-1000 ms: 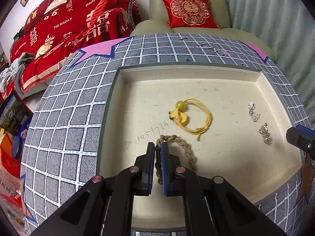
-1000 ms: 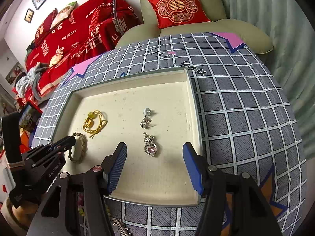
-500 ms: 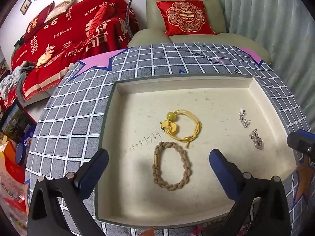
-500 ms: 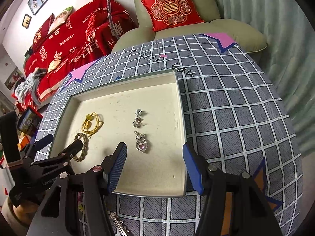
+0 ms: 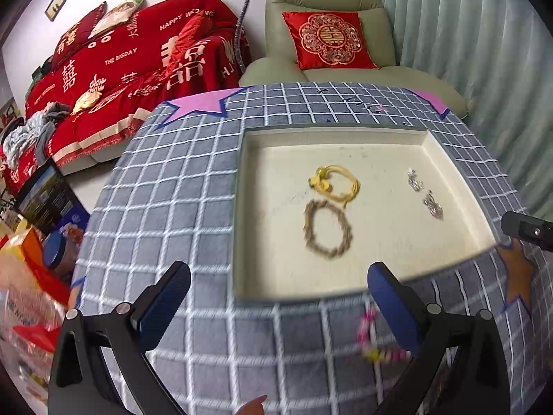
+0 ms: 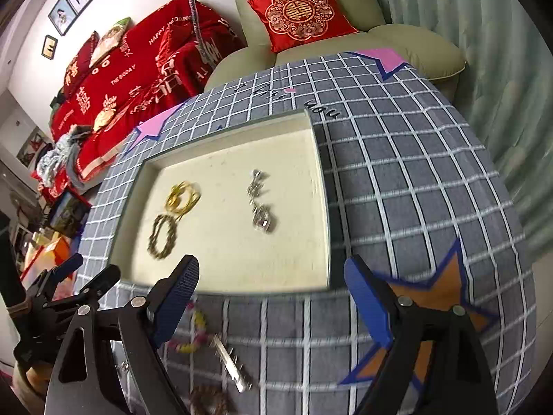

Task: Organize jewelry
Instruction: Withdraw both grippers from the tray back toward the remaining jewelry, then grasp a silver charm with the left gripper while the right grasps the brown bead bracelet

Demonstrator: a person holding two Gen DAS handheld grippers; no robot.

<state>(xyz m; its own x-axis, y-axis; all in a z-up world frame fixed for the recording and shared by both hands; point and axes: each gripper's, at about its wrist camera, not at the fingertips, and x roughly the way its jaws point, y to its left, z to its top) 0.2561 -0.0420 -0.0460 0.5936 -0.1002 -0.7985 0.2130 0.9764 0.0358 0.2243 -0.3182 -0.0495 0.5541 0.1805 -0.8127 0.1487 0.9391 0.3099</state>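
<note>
Since the earlier frame, the left tongs (image 5: 278, 297) have let go of the braided brown bracelet (image 5: 327, 229) and pulled back from the tray (image 5: 238, 214); their blue pads now stand wide apart over the checked cloth of the table (image 5: 166, 186), with nothing between them. The right tongs (image 6: 271, 292) have just been opening further and have also drawn back toward the near edge of the tray, jaws apart and empty.

Beyond the left tongs, the braided brown bracelet lies flat on the cream floor of the tray. Just past it, touching or nearly so, sits the yellow cord bracelet (image 5: 334, 184). To the right of these, ahead of the right tongs, two small silver pendants (image 6: 260, 204) lie one behind the other, well apart from the bracelets.

On the near side of the tray, on the cloth, a pink and yellow bead string (image 5: 371, 339) lies just beside the right pad of the left tongs. In the right wrist view a silver key-like piece (image 6: 231, 363) lies below and between the right tongs' pads, and a blurred brown braided item (image 6: 209, 399) sits at the bottom edge. Behind the table stand a green armchair (image 5: 328, 17) with a red cushion (image 5: 328, 39) and a bed under a red cover (image 5: 131, 65).
</note>
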